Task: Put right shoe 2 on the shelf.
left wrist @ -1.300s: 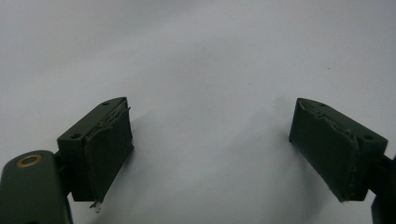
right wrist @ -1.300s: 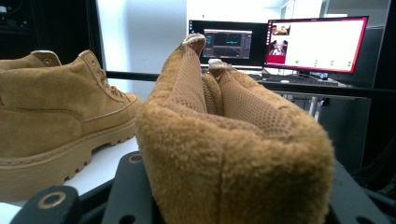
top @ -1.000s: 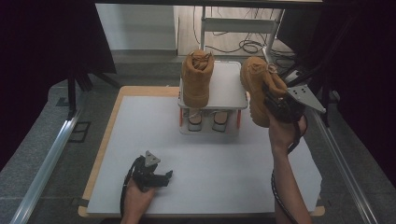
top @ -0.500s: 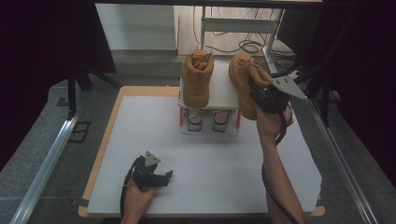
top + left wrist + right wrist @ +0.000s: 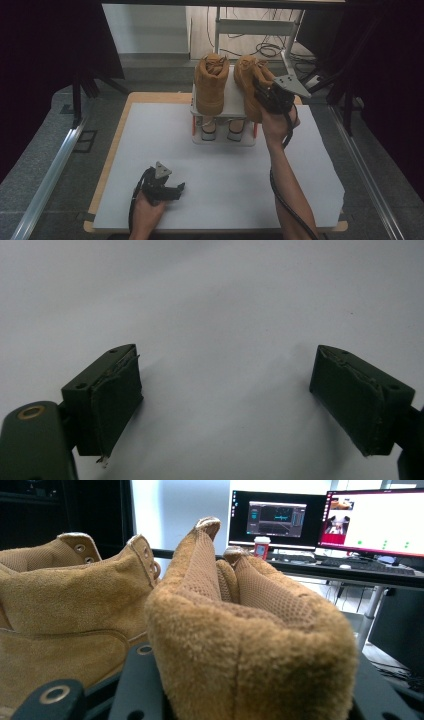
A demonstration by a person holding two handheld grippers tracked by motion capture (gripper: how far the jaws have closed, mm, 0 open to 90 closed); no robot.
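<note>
Two tan suede boots stand on a small white shoe rack (image 5: 232,95) at the back of the table. The left boot (image 5: 212,85) stands free on the top shelf. My right gripper (image 5: 266,98) is shut on the collar of the right boot (image 5: 248,80), which sits at the rack's right side. In the right gripper view that boot's padded collar (image 5: 250,630) is squeezed between the jaws, with the other boot (image 5: 65,605) to its left. My left gripper (image 5: 175,190) rests open near the front left of the white board, its pads (image 5: 117,400) wide apart over bare board.
A pair of pale shoes (image 5: 222,131) sits on the rack's lower shelf. The white board (image 5: 225,175) covers a wooden table (image 5: 112,150). Metal rails (image 5: 45,180) run along both sides. Monitors (image 5: 325,520) and a desk stand beyond the rack.
My right gripper has carried the right boot leftward and away, from beside the rack to its top shelf next to the other boot. The left gripper has stayed in place.
</note>
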